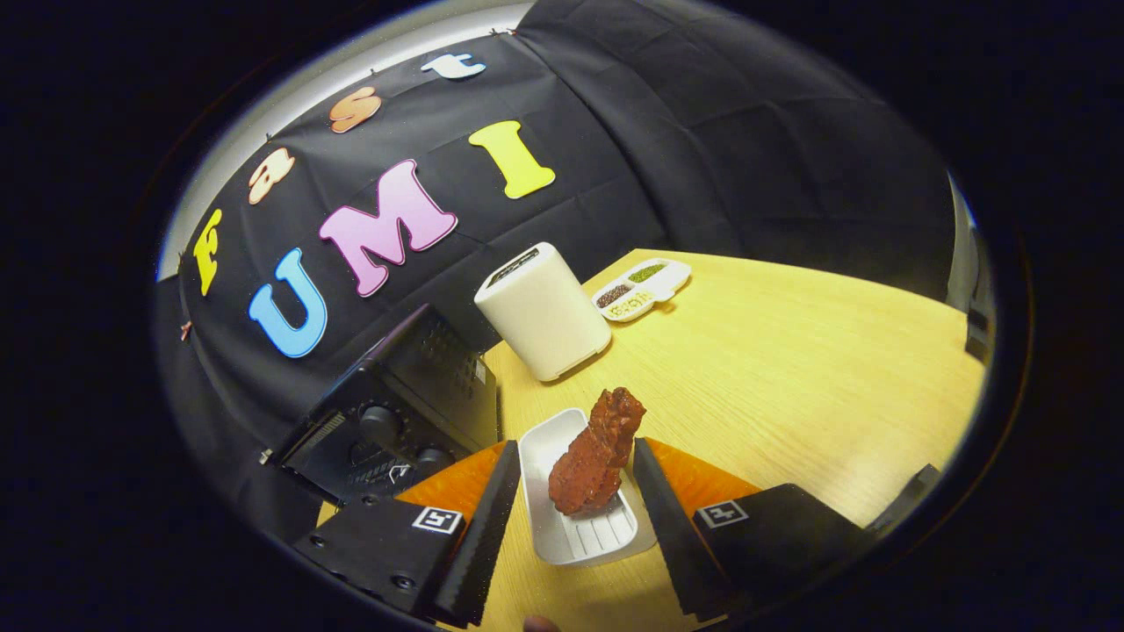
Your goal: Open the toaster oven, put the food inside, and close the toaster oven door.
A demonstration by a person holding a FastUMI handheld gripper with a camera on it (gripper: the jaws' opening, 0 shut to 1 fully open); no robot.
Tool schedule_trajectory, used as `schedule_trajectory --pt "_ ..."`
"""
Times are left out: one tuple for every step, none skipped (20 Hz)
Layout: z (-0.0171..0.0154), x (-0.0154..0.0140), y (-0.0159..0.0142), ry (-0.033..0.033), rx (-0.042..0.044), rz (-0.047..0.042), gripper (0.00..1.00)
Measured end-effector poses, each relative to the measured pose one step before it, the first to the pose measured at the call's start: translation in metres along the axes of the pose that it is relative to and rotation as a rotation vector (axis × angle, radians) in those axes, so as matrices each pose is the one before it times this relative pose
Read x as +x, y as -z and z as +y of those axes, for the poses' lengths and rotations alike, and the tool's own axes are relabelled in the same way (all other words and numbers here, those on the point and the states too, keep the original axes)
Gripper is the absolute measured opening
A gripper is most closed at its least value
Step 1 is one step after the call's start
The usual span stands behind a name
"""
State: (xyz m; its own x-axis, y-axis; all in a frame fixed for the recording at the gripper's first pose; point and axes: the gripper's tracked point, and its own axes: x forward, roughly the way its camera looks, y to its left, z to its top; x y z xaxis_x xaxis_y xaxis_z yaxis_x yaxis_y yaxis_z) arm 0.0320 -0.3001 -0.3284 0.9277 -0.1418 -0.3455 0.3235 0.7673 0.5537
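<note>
A brown drumstick (597, 456) lies on a small white ribbed tray (575, 535) on the wooden table. My gripper (575, 446) is open, with the tray and the drumstick between its two fingers; neither finger presses on the food. The black toaster oven (395, 412) stands just ahead and to the left of the left finger, its knob panel facing me. Its door is not in sight from here.
A tall white box-shaped appliance (544, 312) stands beyond the tray, next to the oven. Behind it lies a white divided dish (641, 288) with seeds. Bare wooden tabletop (790, 369) spreads to the right.
</note>
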Motion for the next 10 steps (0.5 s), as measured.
schedule_trajectory --pt "-0.00326 0.00713 -0.00021 -0.00644 0.01231 -0.00333 0.78" --pt "-0.0029 0.00509 -0.00058 -0.0059 0.01517 -0.00327 0.77" --pt "-0.00081 0.00586 0.00096 -0.0055 0.01013 0.00302 0.72" --pt "-0.0063 0.00683 0.00205 0.01799 -0.00306 0.01071 0.68" --pt "-0.00289 0.0039 0.00299 -0.00269 -0.0002 0.02317 0.54" --pt "0.00149 0.00649 -0.00239 -0.01368 0.01153 -0.00307 0.4" --pt "0.00304 -0.00458 -0.00245 -0.02258 0.015 -0.00126 0.27" --pt "0.00119 0.00092 -0.00206 -0.00505 0.00948 -0.00244 0.24" --pt "0.00208 -0.00035 -0.00286 -0.01003 0.00647 -0.00575 0.22" --pt "0.00709 -0.00031 -0.00339 -0.02295 0.01331 -0.01552 0.21"
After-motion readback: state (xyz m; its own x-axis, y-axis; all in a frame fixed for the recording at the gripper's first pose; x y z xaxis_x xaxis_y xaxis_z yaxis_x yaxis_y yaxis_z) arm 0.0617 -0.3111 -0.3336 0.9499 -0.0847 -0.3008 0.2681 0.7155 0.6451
